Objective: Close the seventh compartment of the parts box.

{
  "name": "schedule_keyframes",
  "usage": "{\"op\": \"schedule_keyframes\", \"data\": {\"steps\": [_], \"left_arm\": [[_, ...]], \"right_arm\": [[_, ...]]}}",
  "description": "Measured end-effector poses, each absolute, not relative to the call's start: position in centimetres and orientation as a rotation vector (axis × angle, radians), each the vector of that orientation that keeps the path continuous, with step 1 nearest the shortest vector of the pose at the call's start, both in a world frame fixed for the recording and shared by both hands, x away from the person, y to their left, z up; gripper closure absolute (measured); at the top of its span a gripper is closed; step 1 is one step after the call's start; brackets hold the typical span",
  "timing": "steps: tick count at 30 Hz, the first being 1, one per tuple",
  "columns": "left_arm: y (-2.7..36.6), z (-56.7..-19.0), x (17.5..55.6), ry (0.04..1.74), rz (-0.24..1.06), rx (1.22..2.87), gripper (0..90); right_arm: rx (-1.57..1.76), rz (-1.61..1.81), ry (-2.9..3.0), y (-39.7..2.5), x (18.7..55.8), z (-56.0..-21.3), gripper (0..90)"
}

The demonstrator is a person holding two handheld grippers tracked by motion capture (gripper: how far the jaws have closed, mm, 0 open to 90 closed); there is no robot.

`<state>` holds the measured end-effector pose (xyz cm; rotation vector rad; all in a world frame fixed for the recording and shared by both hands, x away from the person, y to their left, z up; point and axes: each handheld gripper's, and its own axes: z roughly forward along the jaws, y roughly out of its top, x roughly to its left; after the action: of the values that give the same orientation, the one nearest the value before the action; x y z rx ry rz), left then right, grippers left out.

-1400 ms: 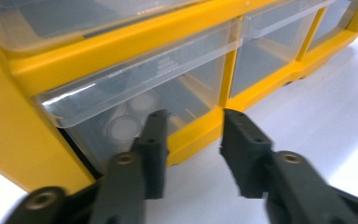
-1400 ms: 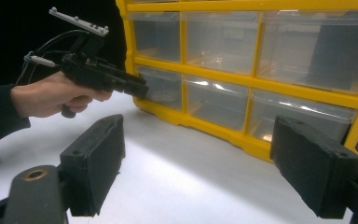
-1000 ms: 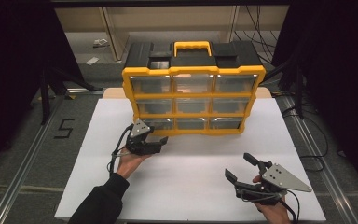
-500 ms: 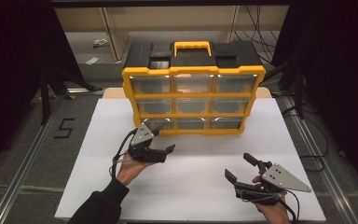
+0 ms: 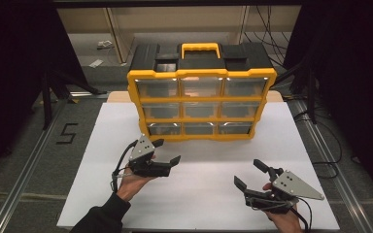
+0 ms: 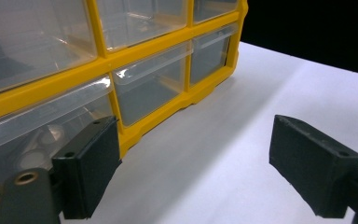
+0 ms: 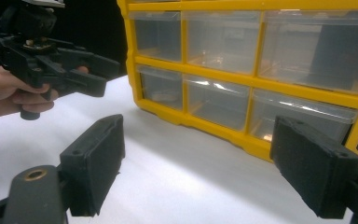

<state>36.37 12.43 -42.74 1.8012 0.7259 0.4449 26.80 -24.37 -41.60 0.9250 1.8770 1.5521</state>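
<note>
Now the left gripper [image 5: 167, 152], jaws spread and empty, has drawn back from the bottom-left drawer [image 5: 165, 128] of the yellow organizer [image 5: 201, 77] standing on the tabletop [image 5: 209, 170], so that drawer looks not yet pulled, while the right gripper [image 5: 251, 175] waits nearer the person, jaws likewise spread.

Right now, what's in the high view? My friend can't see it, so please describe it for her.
A yellow drawer organizer with nine clear drawers stands on a white table. In front of it, a person's hands hold the left tool and the right tool, both open and empty.
</note>
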Motion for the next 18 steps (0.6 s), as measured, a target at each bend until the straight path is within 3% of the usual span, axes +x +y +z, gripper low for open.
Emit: {"op": "schedule_keyframes", "data": {"steps": [18], "left_arm": [[13.0,-42.2,34.9,0.722,0.418,1.75,16.0]], "right_arm": [[0.926,1.55,1.878,-24.4,26.8,-41.6,18.8]]}}
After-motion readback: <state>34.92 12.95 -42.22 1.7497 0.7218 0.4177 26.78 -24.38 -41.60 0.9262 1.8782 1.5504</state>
